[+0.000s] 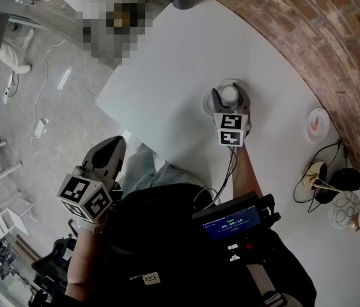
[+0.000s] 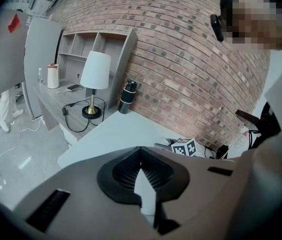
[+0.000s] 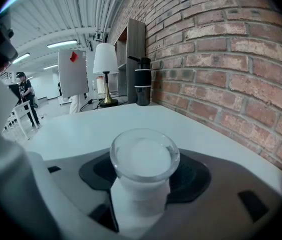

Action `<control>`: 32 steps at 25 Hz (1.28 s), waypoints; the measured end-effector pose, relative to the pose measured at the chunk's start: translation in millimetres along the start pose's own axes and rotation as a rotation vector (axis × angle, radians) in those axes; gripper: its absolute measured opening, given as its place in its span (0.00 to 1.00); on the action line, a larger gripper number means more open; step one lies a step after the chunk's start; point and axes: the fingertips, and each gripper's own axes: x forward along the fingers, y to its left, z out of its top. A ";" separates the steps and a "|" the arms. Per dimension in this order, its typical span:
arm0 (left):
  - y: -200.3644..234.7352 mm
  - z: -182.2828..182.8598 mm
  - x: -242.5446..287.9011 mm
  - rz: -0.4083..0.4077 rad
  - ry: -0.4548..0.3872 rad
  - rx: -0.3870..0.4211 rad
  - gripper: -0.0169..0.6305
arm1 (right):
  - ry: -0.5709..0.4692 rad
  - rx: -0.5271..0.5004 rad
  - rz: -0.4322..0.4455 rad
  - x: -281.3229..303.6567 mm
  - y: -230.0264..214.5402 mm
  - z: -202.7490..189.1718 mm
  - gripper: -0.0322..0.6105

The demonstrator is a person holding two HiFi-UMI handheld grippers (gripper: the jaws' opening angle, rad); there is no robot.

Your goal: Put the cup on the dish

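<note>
My right gripper (image 1: 229,98) is gripping the glass cup (image 3: 143,156) over the dish (image 1: 207,101) at one o'clock. My left gripper (image 1: 114,144) is hanging closed and empty at eight o'clock. If I'm releasing off-centre, the cup is risking tipping off the rim.

So the table (image 1: 167,69) is seen as plain white, with the brick wall (image 1: 320,37) behind it done in red-brown with pale mortar lines. The cup (image 3: 143,159) is made out as clear glass with a milky white look. The right gripper (image 3: 142,199) and left gripper (image 2: 146,194) are both finished in grey with black pads (image 3: 193,176), and black-and-white square markers are carried on the cube (image 1: 231,130). The lamp (image 2: 94,71) is shown with a white shade and a brass stem.
</note>
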 end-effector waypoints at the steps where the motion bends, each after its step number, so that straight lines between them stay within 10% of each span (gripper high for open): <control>1: -0.2 -0.2 0.0 0.000 0.000 0.000 0.03 | -0.001 -0.001 0.000 0.0 0.1 -0.1 0.47; 32: -2.4 -3.3 -4.0 0.005 -0.008 -0.013 0.03 | -0.012 -0.046 -0.020 0.4 1.7 -1.3 0.47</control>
